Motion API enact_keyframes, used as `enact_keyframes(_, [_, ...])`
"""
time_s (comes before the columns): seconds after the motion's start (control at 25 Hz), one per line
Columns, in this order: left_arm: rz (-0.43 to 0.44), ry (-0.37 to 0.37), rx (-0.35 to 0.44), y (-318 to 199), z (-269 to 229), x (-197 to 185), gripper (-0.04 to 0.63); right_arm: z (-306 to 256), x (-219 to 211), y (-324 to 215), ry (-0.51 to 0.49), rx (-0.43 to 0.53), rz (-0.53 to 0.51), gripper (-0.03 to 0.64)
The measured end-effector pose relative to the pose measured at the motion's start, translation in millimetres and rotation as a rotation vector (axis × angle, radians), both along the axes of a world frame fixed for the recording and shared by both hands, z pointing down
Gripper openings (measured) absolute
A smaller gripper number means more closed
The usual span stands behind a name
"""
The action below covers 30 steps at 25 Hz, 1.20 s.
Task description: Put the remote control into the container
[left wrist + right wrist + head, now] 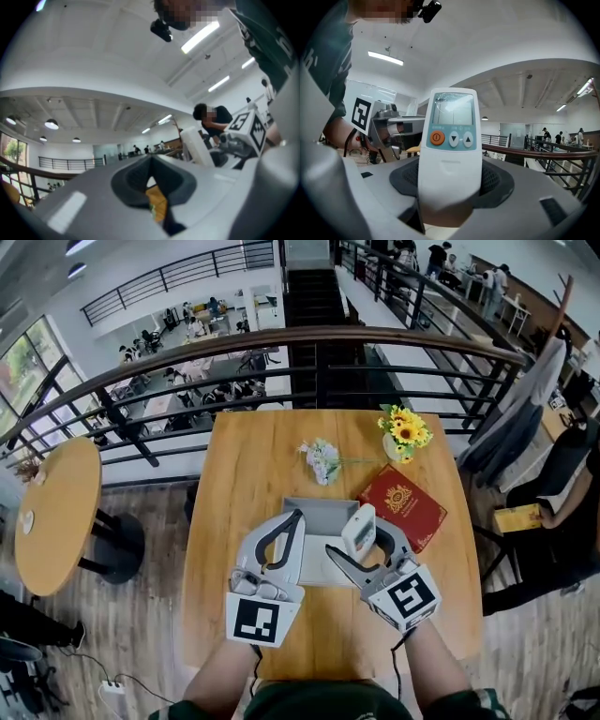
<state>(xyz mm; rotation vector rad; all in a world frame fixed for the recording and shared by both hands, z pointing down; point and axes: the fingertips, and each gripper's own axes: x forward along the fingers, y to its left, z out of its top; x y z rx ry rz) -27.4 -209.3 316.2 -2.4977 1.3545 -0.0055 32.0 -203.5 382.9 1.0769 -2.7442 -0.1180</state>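
The white remote control (451,154) with a pale screen, an orange round button and two grey arrow buttons stands upright in the right gripper (359,542). The padded fingers (499,180) are clenched on the lower half of its body, and the screen end points up, away from the gripper. In the head view the remote control is held above the right part of the shallow grey rectangular container (323,517). Whether its lower end touches the container floor cannot be told.

The left gripper (297,516) lies over the container's left edge. Its fingers are brought together at the tips with nothing between them. In the left gripper view only a sliver of the wooden rectangular table (253,456) shows through the gap lower down behind the tips.

The container sits near the front middle of the table. A dark red book with a gold emblem (403,505) lies just beside the container's far right corner. Farther back, a small vase of yellow sunflowers (405,432) stands near the table's right rear, and a pale pink and white flower sprig (323,460) lies flat to its left. A round wooden side table (56,512) stands well apart on the left, and a dark metal railing (309,367) runs behind the table.
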Motion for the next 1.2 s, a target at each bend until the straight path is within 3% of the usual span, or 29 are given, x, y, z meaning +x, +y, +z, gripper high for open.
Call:
enact_keyframes(0.24, [-0.016,-0.041,-0.014,-14.4,16.0,-8.9,-0.005,53.0,-14.1,-41.5,0.134,-0.11,-0.059,0.293])
enact_keyframes(0.76, [-0.045,-0.023,-0.062,-46.1,50.0,-23.9,-0.005,162.2,-39.8,-100.0,0.352,-0.265,-0.178,0.293])
enact_keyframes(1.2, [-0.058,-0.01,-0.076,-67.2,61.0,-35.9,-0.005,225.9,-48.4,-125.9,0.477,-0.359,-0.227,0.293])
